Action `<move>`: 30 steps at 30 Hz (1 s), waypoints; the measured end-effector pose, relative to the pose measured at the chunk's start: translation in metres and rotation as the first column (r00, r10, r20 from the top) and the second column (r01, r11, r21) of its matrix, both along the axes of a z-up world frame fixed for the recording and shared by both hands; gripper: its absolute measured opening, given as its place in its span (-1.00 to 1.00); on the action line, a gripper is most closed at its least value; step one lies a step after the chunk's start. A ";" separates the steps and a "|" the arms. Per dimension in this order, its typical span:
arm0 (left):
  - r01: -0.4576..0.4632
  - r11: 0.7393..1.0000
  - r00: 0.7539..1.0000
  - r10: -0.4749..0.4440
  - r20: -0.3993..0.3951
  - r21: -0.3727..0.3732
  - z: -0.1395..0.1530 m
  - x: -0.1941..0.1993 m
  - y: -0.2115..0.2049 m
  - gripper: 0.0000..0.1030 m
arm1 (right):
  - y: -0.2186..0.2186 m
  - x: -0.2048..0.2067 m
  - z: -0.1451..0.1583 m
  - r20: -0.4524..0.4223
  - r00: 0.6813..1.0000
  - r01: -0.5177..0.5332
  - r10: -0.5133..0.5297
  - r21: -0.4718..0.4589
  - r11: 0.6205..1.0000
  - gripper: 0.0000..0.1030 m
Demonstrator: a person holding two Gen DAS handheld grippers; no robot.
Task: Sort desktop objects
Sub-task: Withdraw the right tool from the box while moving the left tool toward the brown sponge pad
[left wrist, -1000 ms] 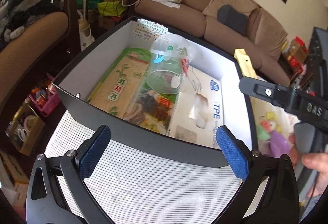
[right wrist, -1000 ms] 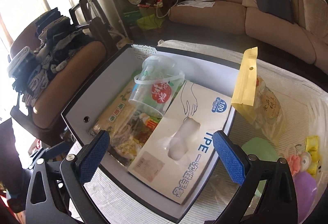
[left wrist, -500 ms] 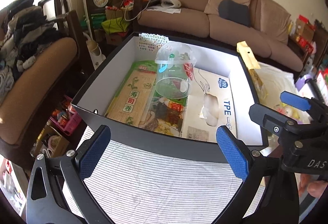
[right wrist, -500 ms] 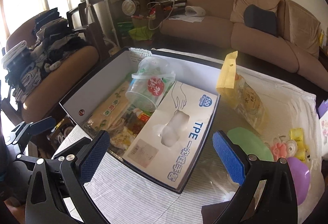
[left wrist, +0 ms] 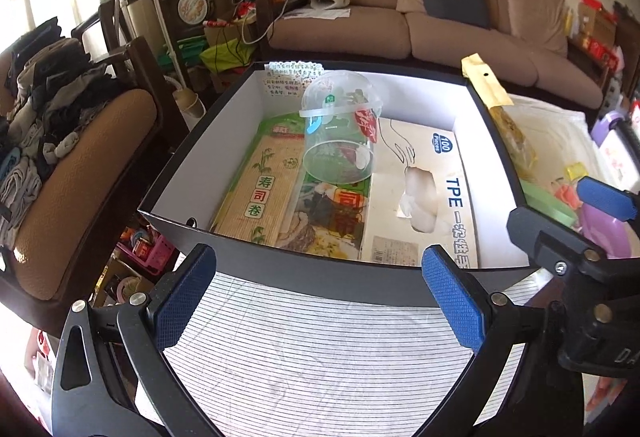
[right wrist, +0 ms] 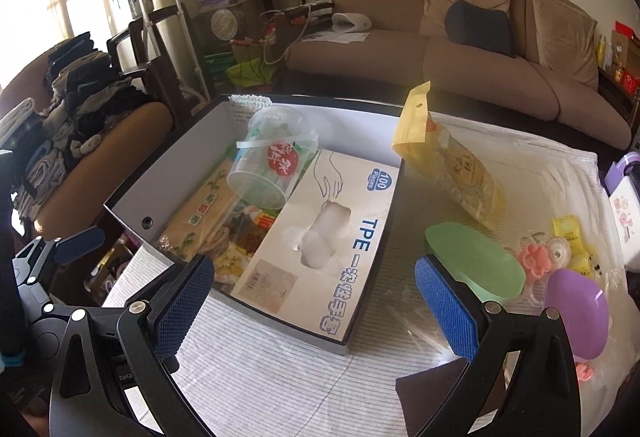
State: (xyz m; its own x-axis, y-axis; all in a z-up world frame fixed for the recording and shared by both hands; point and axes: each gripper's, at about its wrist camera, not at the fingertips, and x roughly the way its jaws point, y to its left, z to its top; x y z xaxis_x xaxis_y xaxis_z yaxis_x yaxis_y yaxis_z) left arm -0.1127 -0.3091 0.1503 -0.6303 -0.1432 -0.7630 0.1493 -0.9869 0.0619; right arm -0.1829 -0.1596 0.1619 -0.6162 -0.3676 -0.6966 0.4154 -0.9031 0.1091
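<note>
A black box with white inner walls (left wrist: pixel 280 269) (right wrist: pixel 128 215) stands on the striped cloth. In it lie a bamboo sushi mat pack (left wrist: pixel 260 193) (right wrist: pixel 200 211), a clear plastic cup on its side (left wrist: pixel 340 133) (right wrist: pixel 272 161) and a TPE glove box (left wrist: pixel 432 189) (right wrist: pixel 332 237). My left gripper (left wrist: pixel 320 297) hangs open in front of the box's near wall, nothing between its fingers. My right gripper (right wrist: pixel 316 305) is open above the box's near right corner, also holding nothing. To the right of the box lie a yellow snack bag (right wrist: pixel 452 161) (left wrist: pixel 504 117), a green lid (right wrist: pixel 472 257) and a purple egg-shaped case (right wrist: pixel 576 313).
Small yellow sachets (right wrist: pixel 568 233) and pink clips (right wrist: pixel 536 261) lie at the right of the table. A brown sofa (right wrist: pixel 460 49) stands behind, and a chair piled with clothes (right wrist: pixel 68 109) at the left. Striped cloth (left wrist: pixel 320 349) covers the table's near part.
Both grippers have drawn back and up from the box, so more of the table and room shows. Both stay open. The items in the box have not moved.
</note>
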 end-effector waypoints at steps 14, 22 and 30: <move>0.080 0.996 0.997 -0.080 0.001 -0.038 0.001 0.006 0.051 1.00 | 0.075 0.023 0.009 -0.031 0.997 0.075 -0.074 0.021 0.997 1.00; 0.147 0.989 0.989 -0.147 0.001 0.005 0.002 0.009 0.094 1.00 | 0.138 0.034 0.008 -0.059 0.989 0.142 -0.138 0.069 0.987 1.00; 0.370 0.929 0.929 -0.369 0.008 -0.005 -0.010 0.025 0.170 1.00 | 0.234 0.032 -0.010 -0.008 0.966 0.260 -0.260 0.031 0.965 1.00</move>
State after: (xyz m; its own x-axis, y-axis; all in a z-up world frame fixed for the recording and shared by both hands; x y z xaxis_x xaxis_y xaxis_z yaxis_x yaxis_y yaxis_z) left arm -0.0881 -0.1393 0.1407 -0.6343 0.0937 -0.7674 -0.2262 -0.9717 0.0683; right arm -0.1513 0.0749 0.1519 -0.6902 -0.1721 -0.7029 0.1660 -0.9831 0.0777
